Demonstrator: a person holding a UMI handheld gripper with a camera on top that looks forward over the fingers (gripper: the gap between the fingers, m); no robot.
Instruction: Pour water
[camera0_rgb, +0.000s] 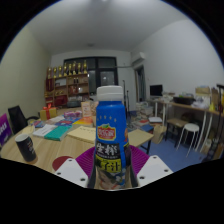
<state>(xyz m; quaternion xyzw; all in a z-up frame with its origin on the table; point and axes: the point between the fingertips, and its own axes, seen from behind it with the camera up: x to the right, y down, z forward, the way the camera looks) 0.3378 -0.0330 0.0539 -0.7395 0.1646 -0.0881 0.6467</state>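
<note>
A blue bottle (110, 135) with a white cap and a colourful label stands upright between my fingers, filling the middle of the gripper view. My gripper (112, 172) is shut on the bottle, its purple pads (84, 158) pressing on the label's lower part at both sides. The bottle's base is hidden below. No cup or other vessel shows near it.
A wooden table (35, 148) behind the bottle carries books and papers (55, 130). Shelves (68, 85) line the back wall. A desk with a monitor (157, 91) and a white stool (187, 133) stand off to the right.
</note>
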